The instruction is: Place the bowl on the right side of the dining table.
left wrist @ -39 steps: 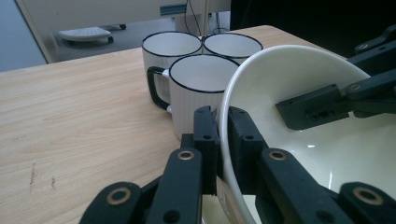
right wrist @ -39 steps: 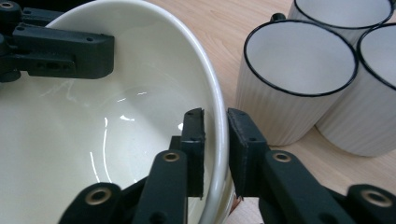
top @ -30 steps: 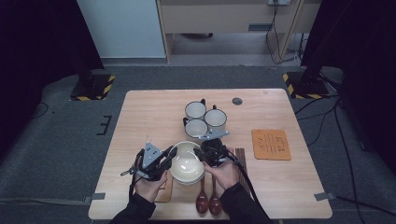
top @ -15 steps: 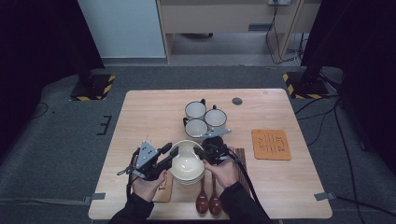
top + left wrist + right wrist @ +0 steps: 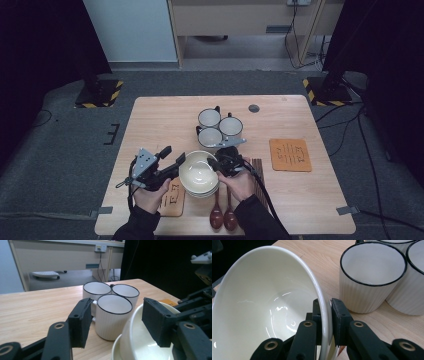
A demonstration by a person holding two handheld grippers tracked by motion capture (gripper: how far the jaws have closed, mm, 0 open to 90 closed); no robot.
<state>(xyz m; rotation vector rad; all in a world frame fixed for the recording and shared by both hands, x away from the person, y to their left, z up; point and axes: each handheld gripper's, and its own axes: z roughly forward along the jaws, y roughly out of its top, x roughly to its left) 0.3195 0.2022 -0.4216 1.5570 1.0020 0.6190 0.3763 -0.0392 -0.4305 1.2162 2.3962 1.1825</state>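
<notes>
A cream bowl (image 5: 198,172) sits tilted on top of a stack of bowls (image 5: 201,193) near the table's front. My right gripper (image 5: 218,163) is shut on this top bowl's right rim; in the right gripper view the pads (image 5: 337,312) pinch the rim (image 5: 325,315) of the bowl (image 5: 267,305). At the bowl's left side, my left gripper (image 5: 175,155) has just been opening. In the left gripper view its jaws (image 5: 117,308) stand apart with the bowl rim (image 5: 133,320) between them, and the left pad (image 5: 81,322) is clear of it.
Three white mugs with black rims (image 5: 219,126) (image 5: 113,315) (image 5: 372,277) stand just behind the bowls. Two brown spoons (image 5: 223,216) lie at the front edge, dark chopsticks (image 5: 257,175) to their right. An orange mat (image 5: 290,154) lies right, another (image 5: 172,200) under my left hand.
The left gripper's jaws have opened off the bowl's left rim and the gripper has drawn slightly left. The right gripper keeps its hold in place.
</notes>
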